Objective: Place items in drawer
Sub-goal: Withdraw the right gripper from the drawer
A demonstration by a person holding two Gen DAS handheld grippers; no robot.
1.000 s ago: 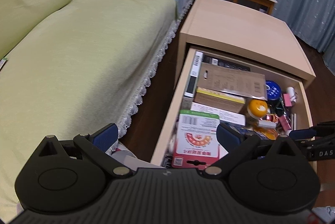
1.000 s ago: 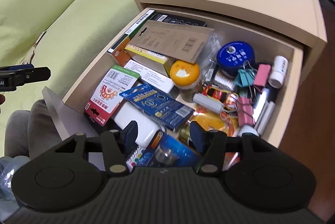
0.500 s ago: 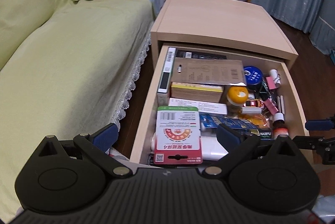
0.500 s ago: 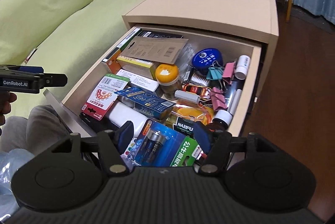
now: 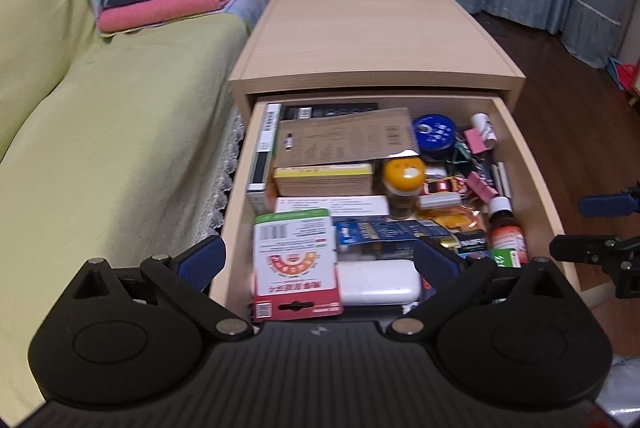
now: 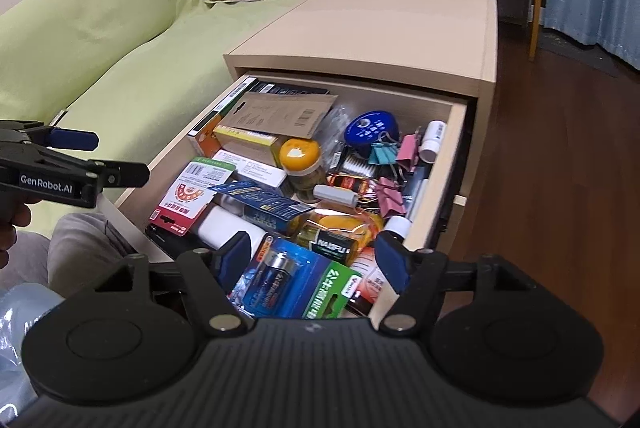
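Drawer [image 5: 532, 164] pulled right out of the pale wooden cabinet [image 5: 372, 40], and it is crammed to the rim. Flat packs sit along the left where they can lie level: a red-and-white card pack [image 5: 296, 260] at the near left, a brown card sleeve [image 5: 344, 140] resting on the boxes further back. Small, loose things are bunched to the right: an orange-lidded jar [image 5: 402, 180] standing upright in the middle, a blue round tin [image 5: 434, 132] at the far right, pink binder clips [image 6: 394, 196] tangled beside it. A battery blister pack [image 6: 292, 280] lies on top at the near right corner, propped on what is under it, probably because there is no flat spot left.

Both tools hang above the near edge. Left gripper [image 5: 318, 260] spread wide, nothing between its pads. Right gripper [image 6: 316, 260] also wide and empty, the battery pack lying below it, not clamped. My read: the filling looks done, and closing the drawer comes next. That top layer sits high, so it could catch.
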